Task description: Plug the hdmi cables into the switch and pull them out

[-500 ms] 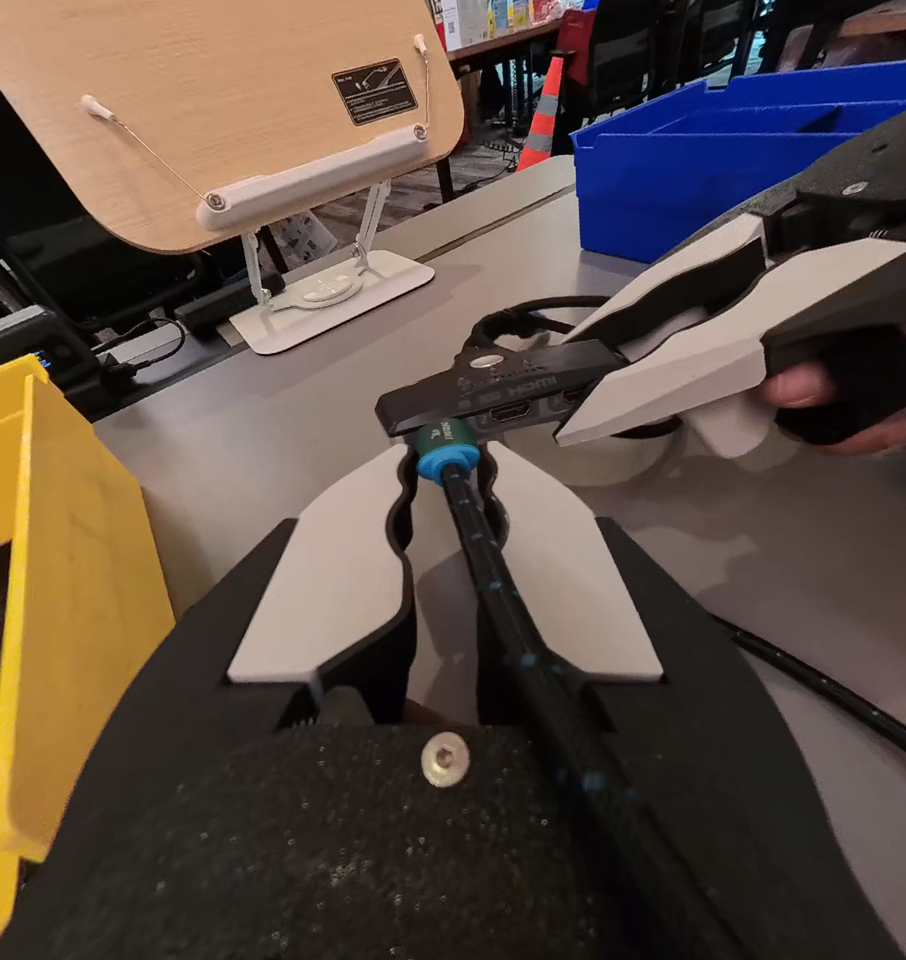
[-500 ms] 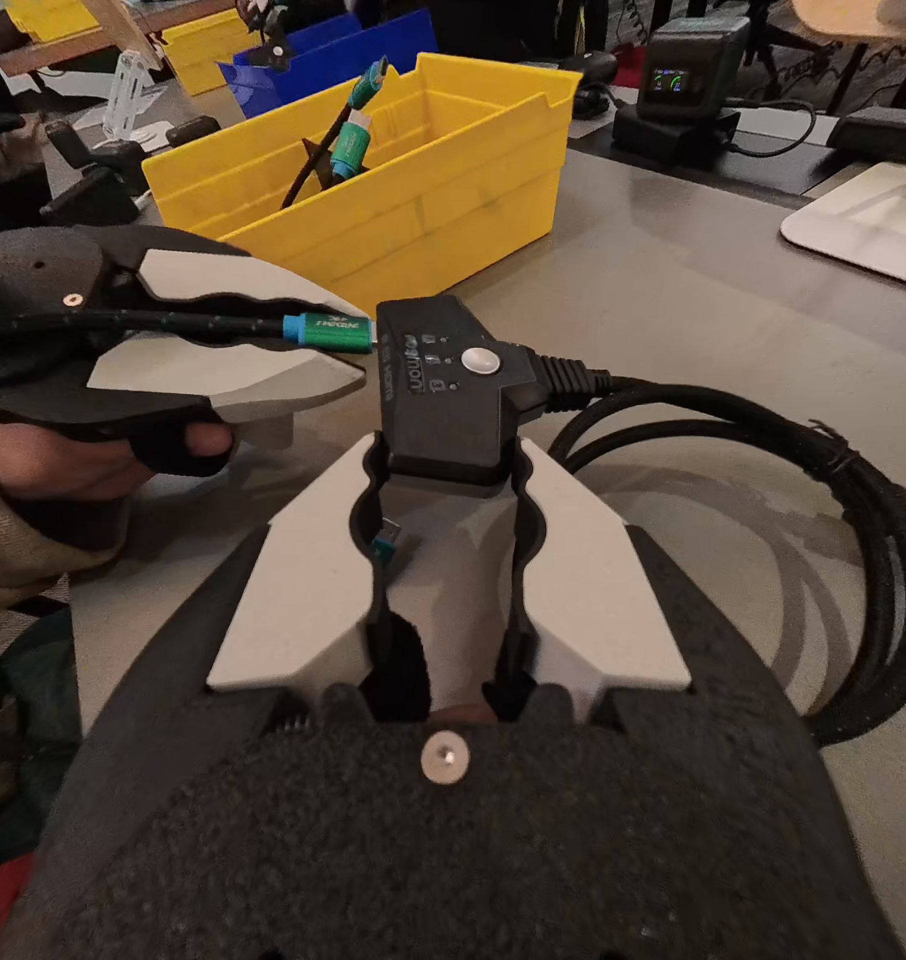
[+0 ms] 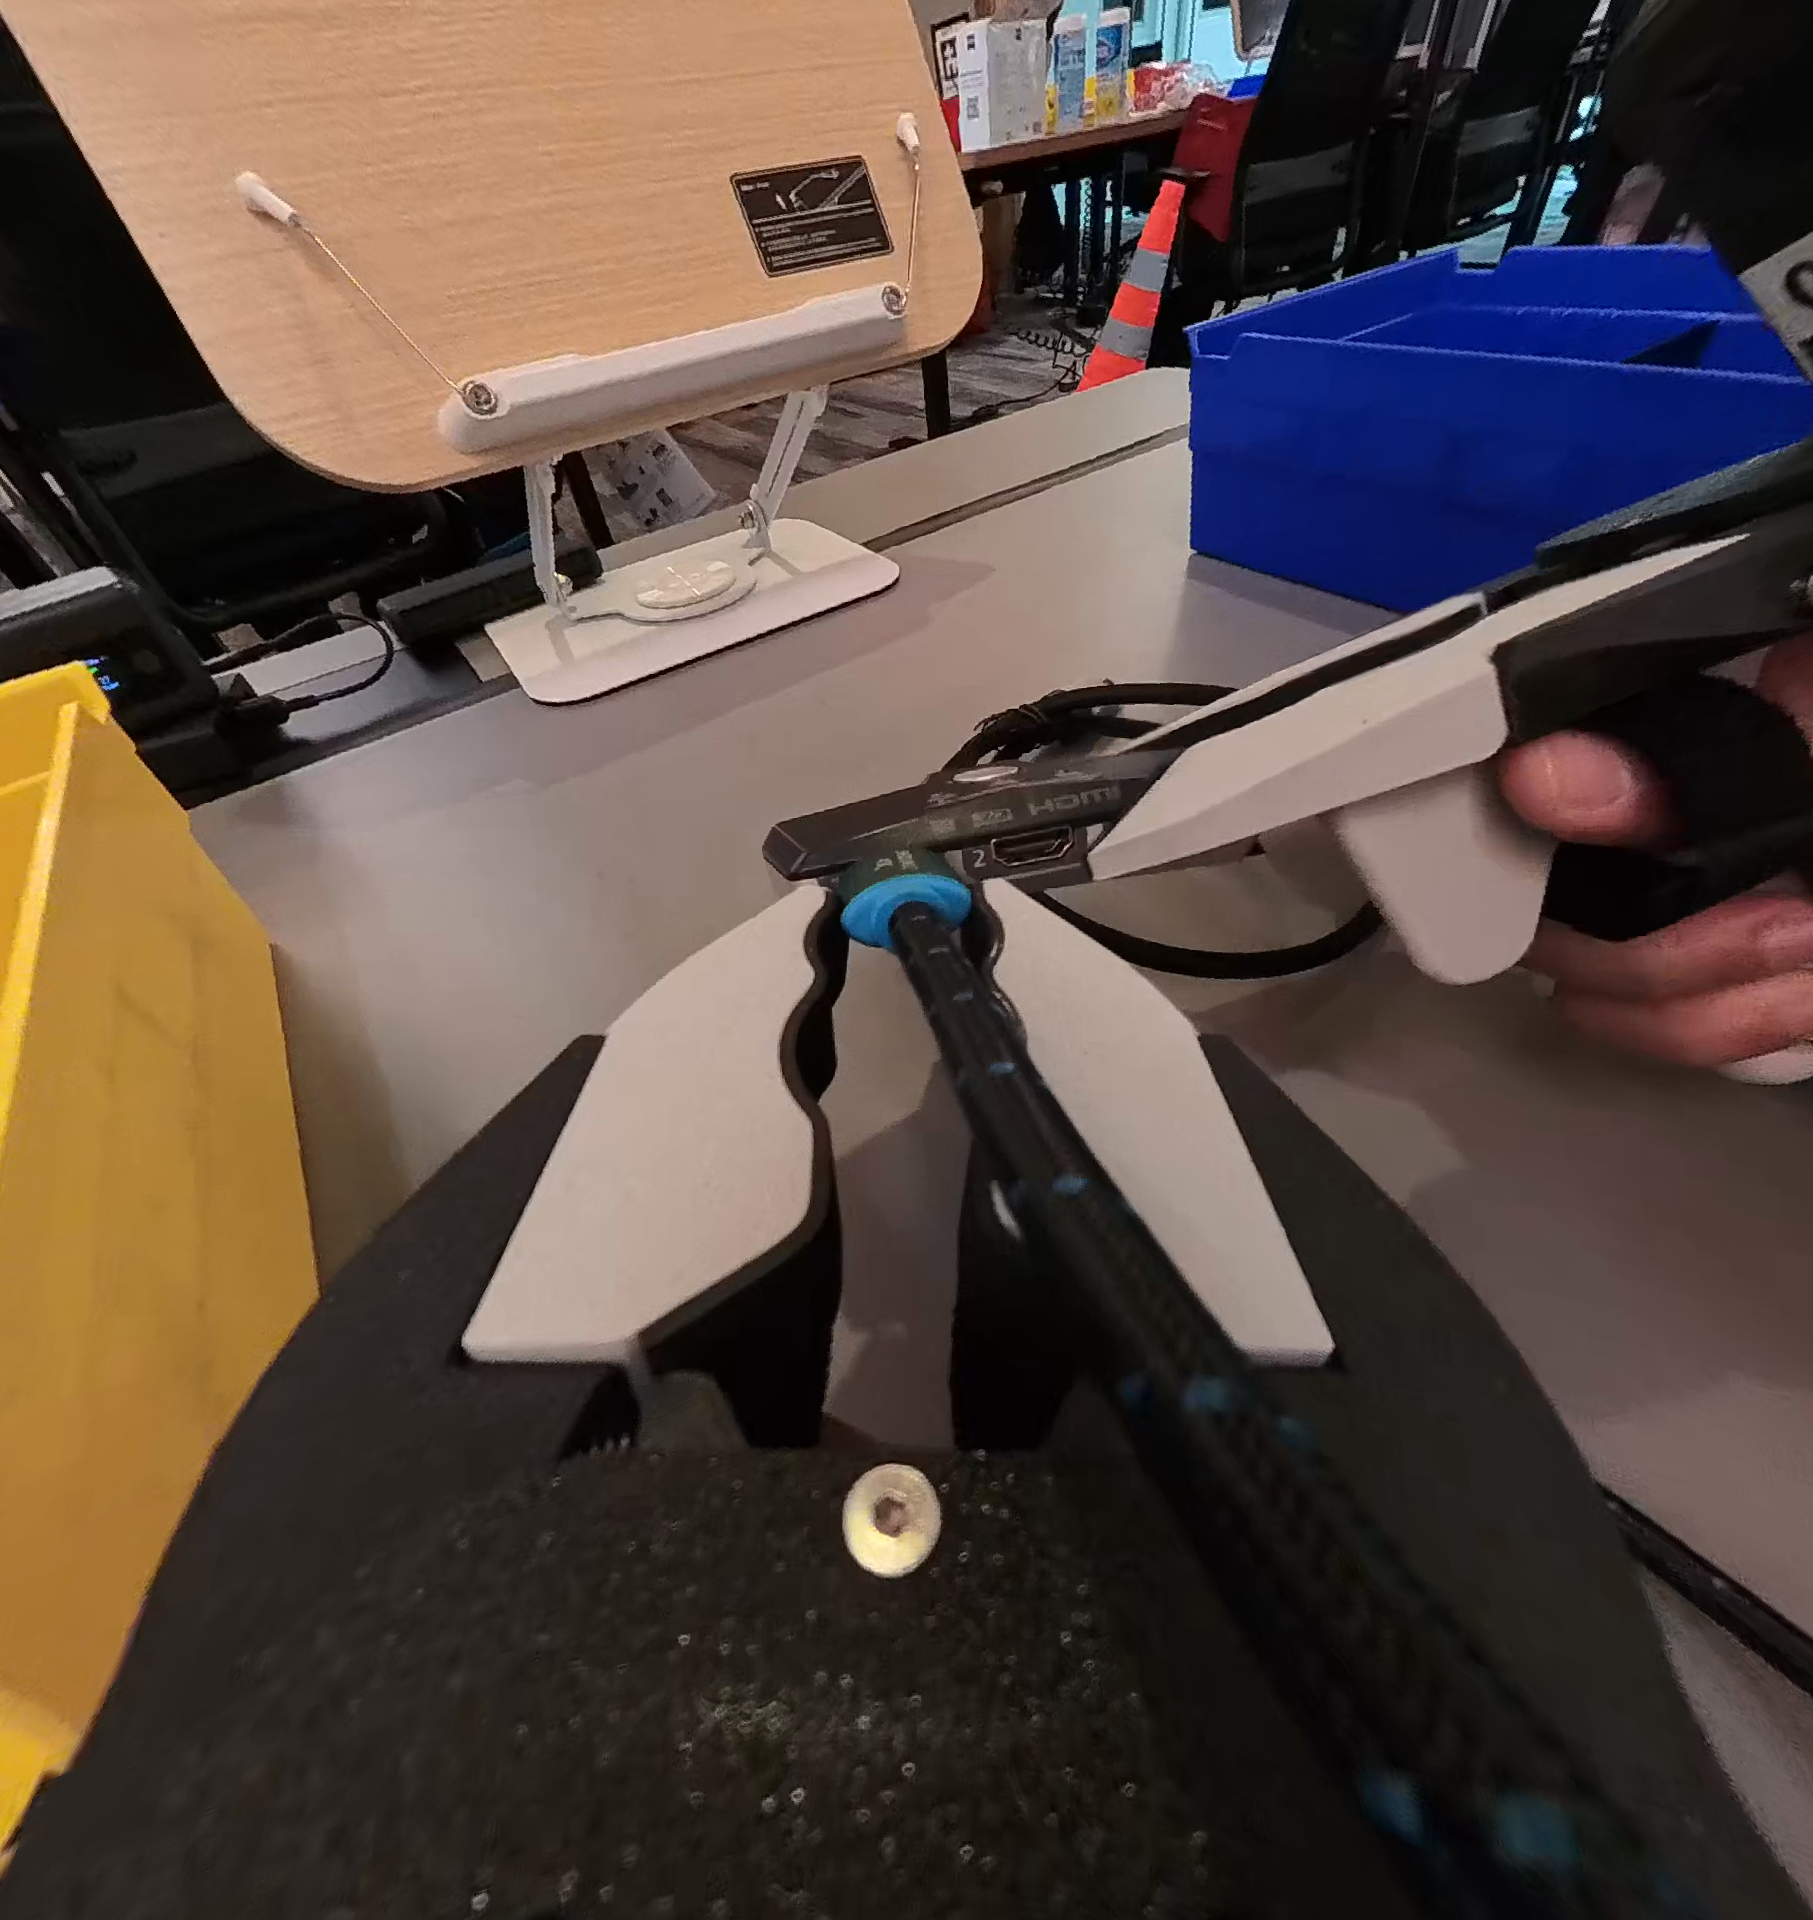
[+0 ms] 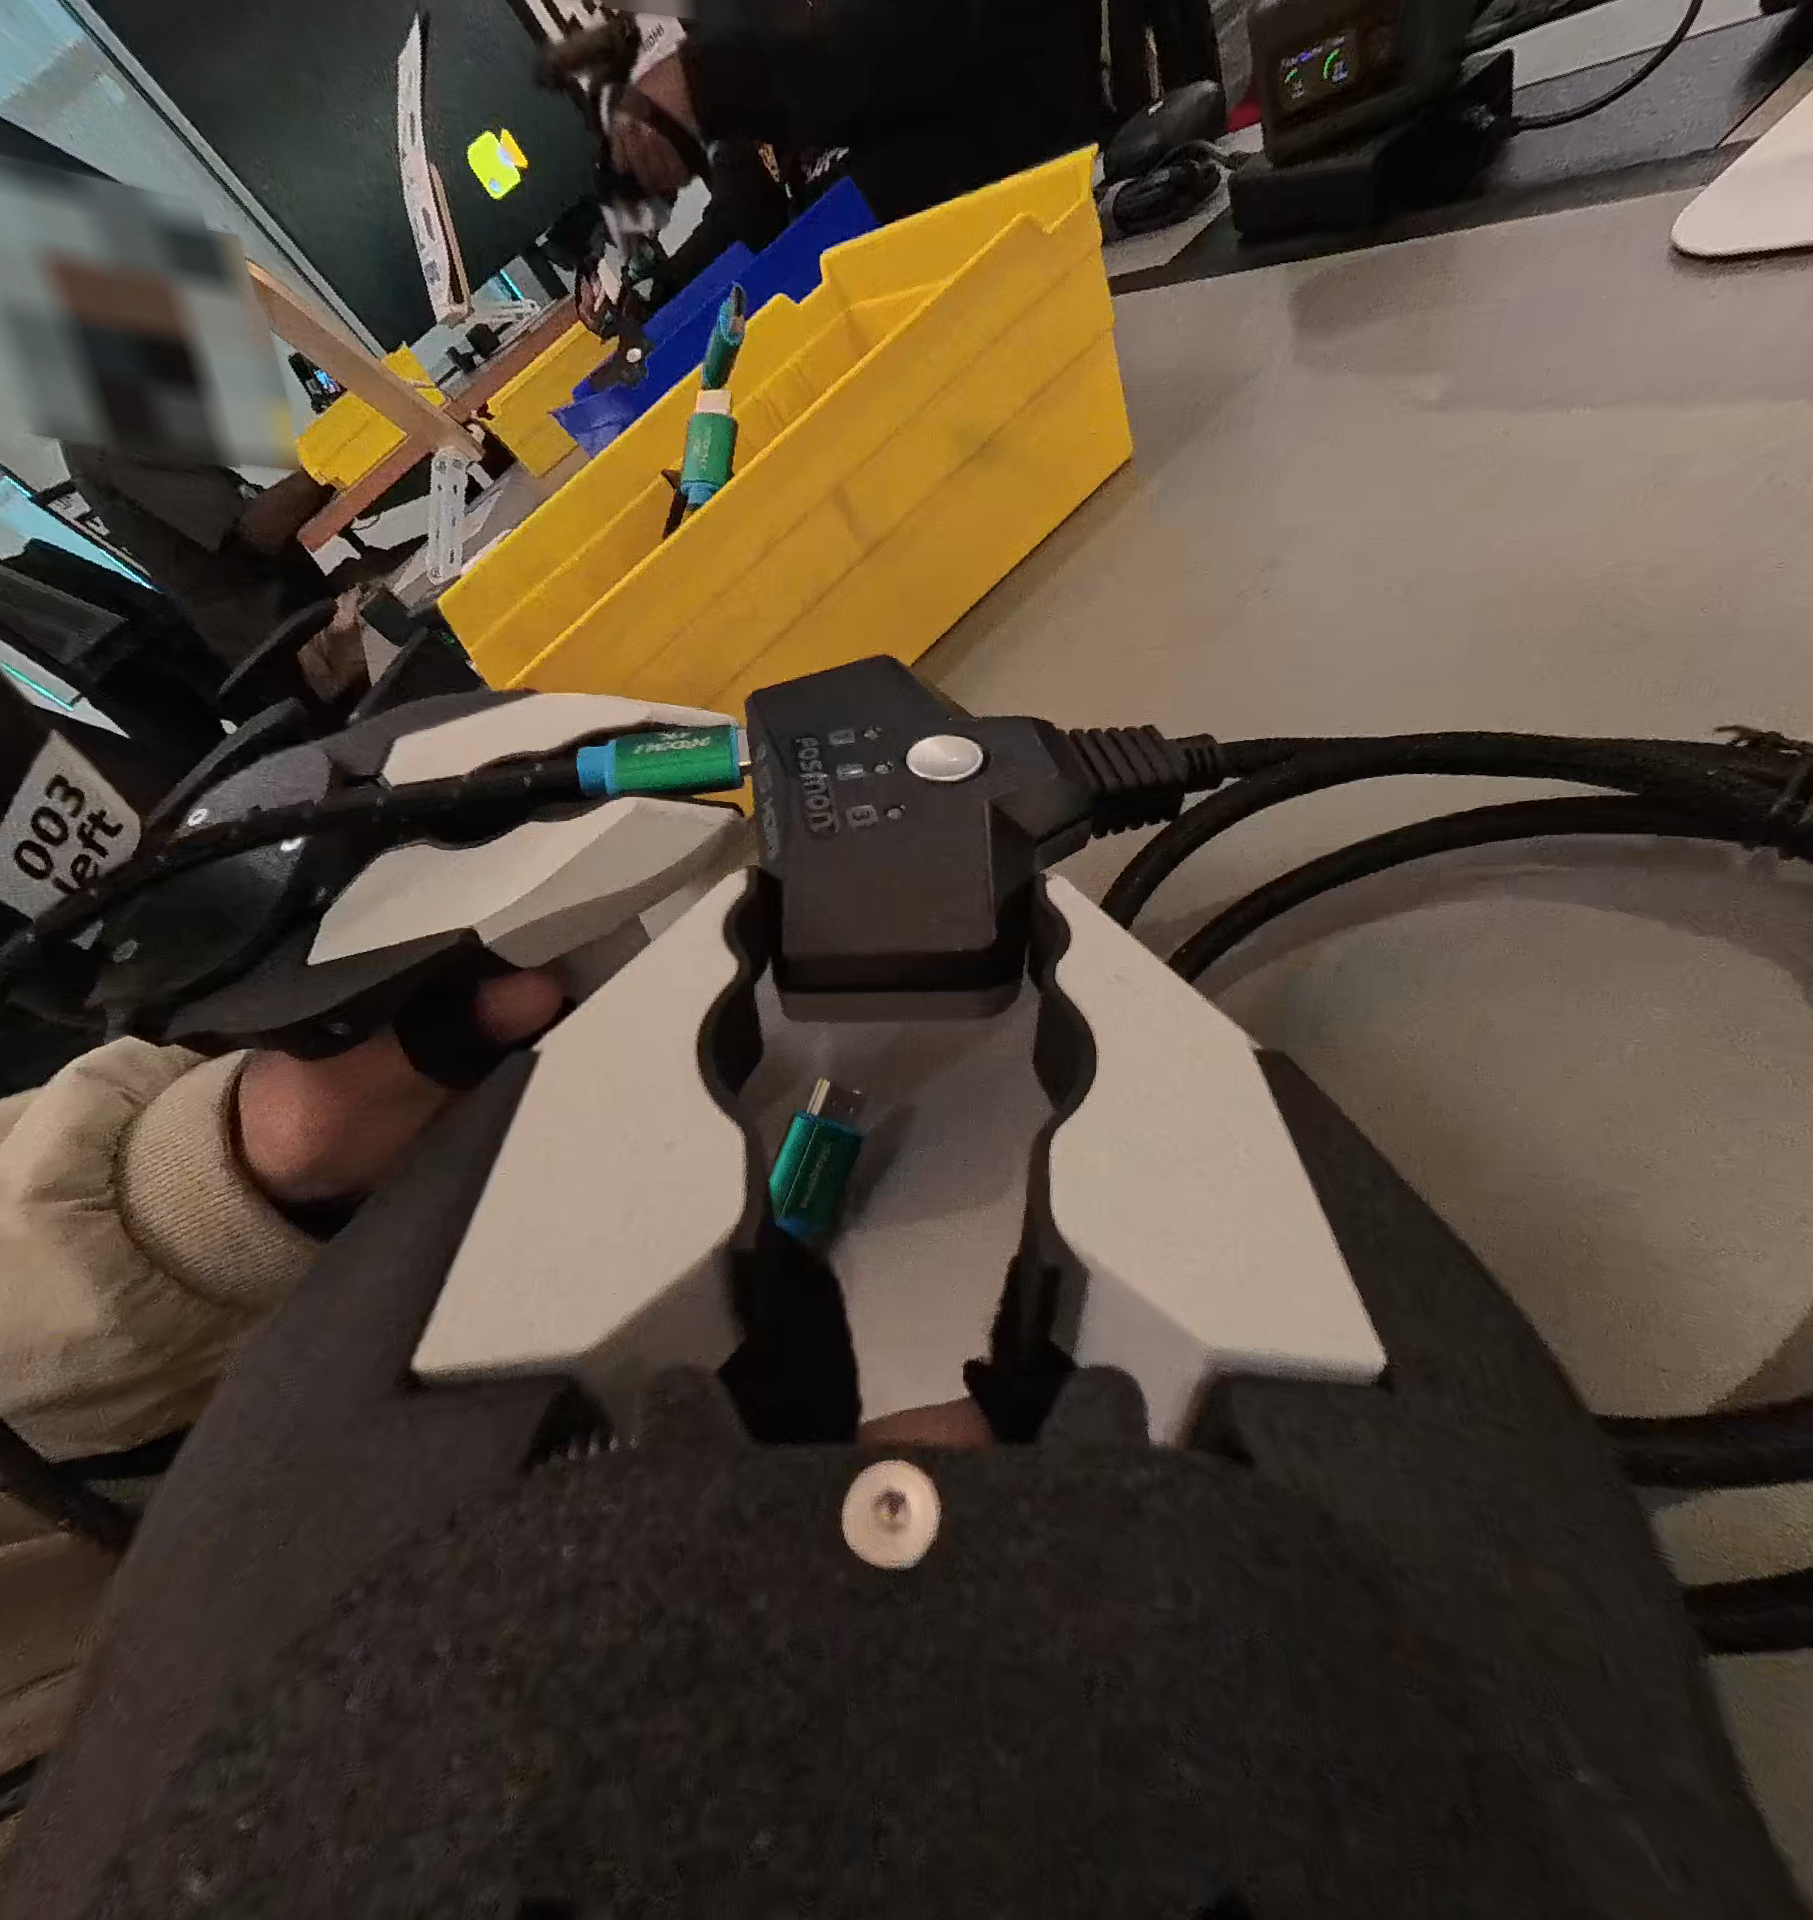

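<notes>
1. Left tool is clenched on the green-and-blue plug of a braided HDMI cable, gripped just behind the connector so the push runs straight along the plug axis.
2. Right tool is clamped on the black switch, holding it up off the surface — probably as a brace against the insertion force.
3. Plug tip sits at the leftmost port of the switch; whether it is fully seated I cannot tell. The neighbouring port is empty.
4. Cable trails back over the left tool body, out of the way.
5. Spare green plug lies on the surface under the right tool — likely next in. More plugs stand in the yellow bin.
</notes>
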Demonstrator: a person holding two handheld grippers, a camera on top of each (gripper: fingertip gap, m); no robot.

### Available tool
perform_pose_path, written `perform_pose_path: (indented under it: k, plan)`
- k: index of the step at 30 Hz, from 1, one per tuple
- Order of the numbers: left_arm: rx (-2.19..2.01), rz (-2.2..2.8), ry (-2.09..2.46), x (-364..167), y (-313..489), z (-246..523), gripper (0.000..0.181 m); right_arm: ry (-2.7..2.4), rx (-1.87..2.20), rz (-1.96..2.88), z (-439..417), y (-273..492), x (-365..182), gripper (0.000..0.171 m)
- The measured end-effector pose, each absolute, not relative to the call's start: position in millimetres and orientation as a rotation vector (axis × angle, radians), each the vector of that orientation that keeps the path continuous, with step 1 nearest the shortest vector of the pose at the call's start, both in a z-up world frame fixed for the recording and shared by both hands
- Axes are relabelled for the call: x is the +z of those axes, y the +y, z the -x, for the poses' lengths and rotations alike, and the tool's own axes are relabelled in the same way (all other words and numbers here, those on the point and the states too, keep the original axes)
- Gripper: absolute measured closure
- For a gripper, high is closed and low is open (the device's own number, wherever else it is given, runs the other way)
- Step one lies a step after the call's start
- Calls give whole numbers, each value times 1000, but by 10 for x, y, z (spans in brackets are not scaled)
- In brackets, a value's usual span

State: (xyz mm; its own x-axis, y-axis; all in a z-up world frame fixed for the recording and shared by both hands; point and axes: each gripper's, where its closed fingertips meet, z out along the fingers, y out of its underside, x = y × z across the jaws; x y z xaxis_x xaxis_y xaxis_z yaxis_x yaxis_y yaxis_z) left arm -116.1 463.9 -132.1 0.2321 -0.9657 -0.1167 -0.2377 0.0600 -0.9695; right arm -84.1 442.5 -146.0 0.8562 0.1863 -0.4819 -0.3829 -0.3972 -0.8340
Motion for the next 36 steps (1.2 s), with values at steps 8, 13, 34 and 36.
perform_pose_path:
  k: [8, 13, 34, 36]
  plan:
    - [-797, 1438, 1309, -1444, 4670, 1166, 160, 67, 400, 1906, 667, 4406, -1379, 123]
    - [-797, 1503, 1250, -1391, 4834, 1373, 157, 109, 229, 1824, 237, 4295, -1171, 123]
    - [-256, 1758, 1520, -1133, 7139, 2298, 146, 97, 243, 1846, 162, 3891, -1298, 123]
    - [-256, 1729, 1555, -1191, 7156, 2221, 151, 93, 248, 1848, 181, 3894, -1300, 123]
